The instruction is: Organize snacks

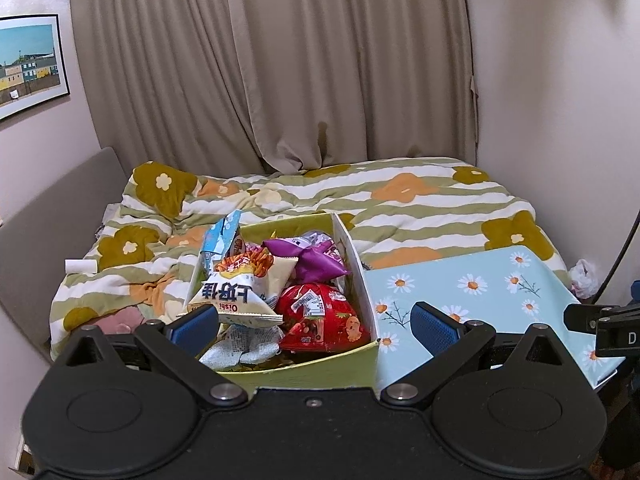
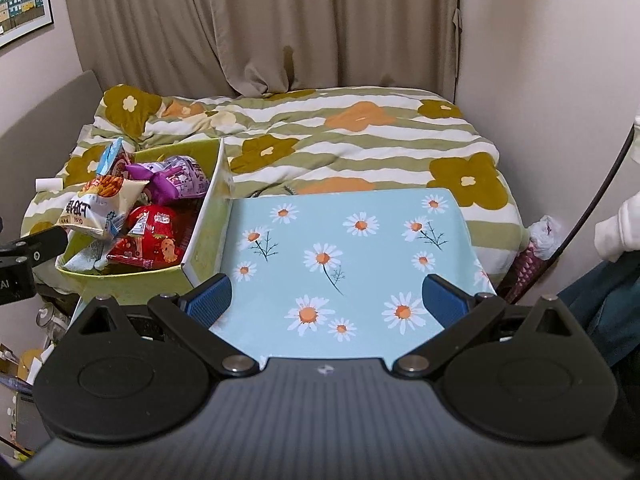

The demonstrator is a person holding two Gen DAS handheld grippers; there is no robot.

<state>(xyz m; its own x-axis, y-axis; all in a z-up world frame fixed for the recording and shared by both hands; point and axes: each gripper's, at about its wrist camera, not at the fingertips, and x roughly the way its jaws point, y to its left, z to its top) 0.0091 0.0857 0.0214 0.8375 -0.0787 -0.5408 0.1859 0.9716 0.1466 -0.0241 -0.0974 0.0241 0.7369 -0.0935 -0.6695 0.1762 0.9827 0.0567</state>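
Observation:
A green box on the bed holds several snack bags: a white Oishi bag, a red bag, a purple bag and a light blue bag. My left gripper is open and empty, just in front of the box. The box also shows in the right wrist view at the left, with the white bag, red bag and purple bag. My right gripper is open and empty over the light blue daisy-print board.
The daisy board lies right of the box on a striped flower duvet. A small white tube lies on the duvet at left. Curtains hang behind. A grey headboard is at left. A dark cable runs at right.

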